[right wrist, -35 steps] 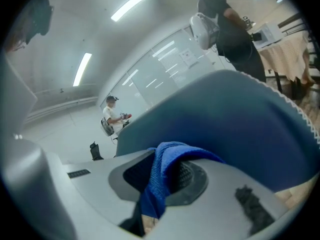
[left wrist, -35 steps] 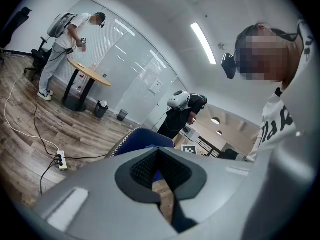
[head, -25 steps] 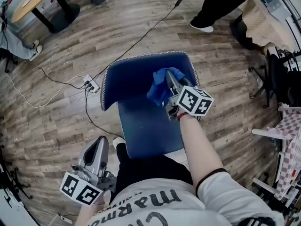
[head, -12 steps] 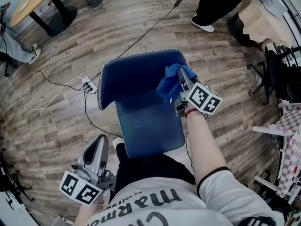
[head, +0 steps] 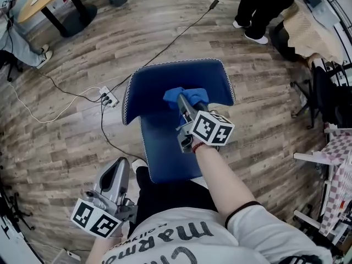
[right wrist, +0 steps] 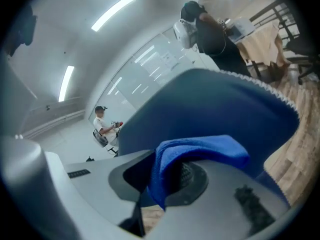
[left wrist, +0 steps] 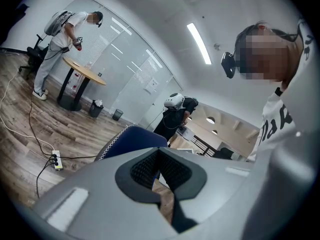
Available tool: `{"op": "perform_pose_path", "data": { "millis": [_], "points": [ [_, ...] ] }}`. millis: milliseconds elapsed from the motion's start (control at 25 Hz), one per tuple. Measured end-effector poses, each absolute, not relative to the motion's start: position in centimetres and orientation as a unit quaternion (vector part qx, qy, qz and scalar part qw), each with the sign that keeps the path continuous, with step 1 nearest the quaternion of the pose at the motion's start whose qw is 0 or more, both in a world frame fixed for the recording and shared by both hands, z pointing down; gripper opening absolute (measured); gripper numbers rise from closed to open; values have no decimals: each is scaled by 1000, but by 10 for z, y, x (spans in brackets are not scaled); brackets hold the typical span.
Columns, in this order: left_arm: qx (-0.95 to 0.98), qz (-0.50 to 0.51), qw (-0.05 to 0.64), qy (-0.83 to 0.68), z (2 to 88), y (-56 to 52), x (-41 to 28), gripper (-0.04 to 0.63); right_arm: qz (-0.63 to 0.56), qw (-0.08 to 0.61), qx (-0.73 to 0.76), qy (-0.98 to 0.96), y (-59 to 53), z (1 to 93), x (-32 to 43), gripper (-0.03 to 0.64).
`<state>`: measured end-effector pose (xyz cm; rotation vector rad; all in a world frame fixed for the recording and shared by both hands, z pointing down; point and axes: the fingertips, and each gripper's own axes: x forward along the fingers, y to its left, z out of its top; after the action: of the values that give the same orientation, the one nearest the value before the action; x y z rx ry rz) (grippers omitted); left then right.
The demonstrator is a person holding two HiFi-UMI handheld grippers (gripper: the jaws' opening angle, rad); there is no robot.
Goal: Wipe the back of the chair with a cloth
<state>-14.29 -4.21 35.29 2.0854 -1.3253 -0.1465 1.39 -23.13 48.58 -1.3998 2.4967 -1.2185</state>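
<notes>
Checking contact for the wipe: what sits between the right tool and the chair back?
Only the blue cloth, clamped by the right tool, with the chair back right behind it; the right gripper view shows this.

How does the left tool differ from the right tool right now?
The right tool is shut on the blue cloth; the left tool is shut with nothing between its jaws. The right tool is up at the chair back; the left tool is held low, apart from the chair back. Both are grey.
</notes>
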Motion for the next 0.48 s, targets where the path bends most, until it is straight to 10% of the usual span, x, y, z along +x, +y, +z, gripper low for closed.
{"op": "perform_pose_path", "data": {
  "millis": [480],
  "points": [
    [784,-26,301,-542,362,-27,-180,6,-406,-58,-262,874,-173,486,-156,66]
  ]
}}
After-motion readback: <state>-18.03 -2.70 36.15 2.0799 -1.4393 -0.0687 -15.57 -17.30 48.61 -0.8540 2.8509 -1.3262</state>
